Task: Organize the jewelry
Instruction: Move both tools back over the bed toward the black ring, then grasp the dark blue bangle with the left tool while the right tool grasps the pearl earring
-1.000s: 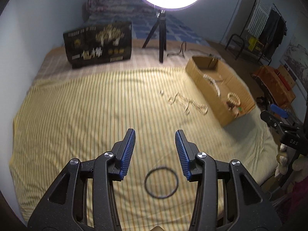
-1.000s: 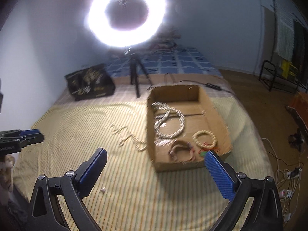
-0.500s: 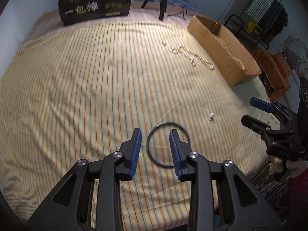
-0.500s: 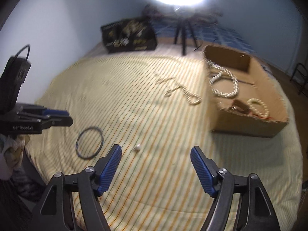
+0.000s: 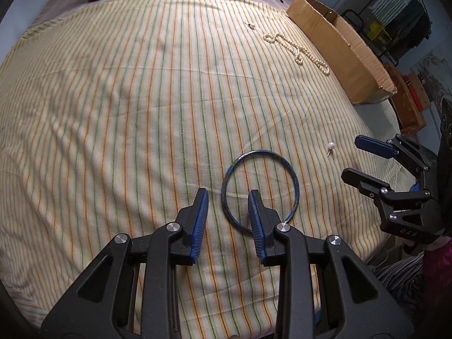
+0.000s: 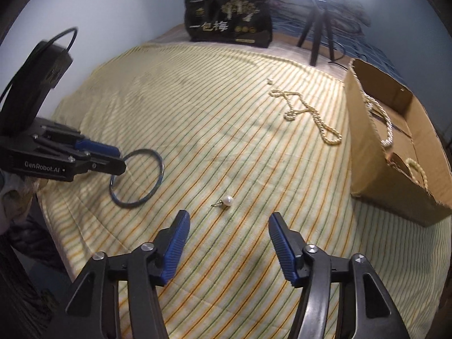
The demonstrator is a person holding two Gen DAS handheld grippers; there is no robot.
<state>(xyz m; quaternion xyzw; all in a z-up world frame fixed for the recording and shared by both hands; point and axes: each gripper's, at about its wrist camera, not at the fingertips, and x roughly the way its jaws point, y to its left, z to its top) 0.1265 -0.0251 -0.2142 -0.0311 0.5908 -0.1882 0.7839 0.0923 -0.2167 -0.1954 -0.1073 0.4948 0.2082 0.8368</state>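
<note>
A thin dark blue bangle lies flat on the striped bedspread. My left gripper is open, with its fingers straddling the bangle's left rim; the right finger sits inside the ring. The bangle also shows in the right wrist view, at the left gripper's tips. My right gripper is open and empty, just short of a pearl earring, which also shows in the left wrist view. A pearl necklace lies beside the cardboard box.
The box holds pearl strands and a bead bracelet. A small pearl piece lies beyond the necklace. A black gift bag and a ring-light tripod stand at the back. The bed's edge is near both grippers.
My left gripper dropped towards the bangle and narrowed around its rim. My right gripper swung away from the box, came low over the bedspread near the earring, and narrowed.
</note>
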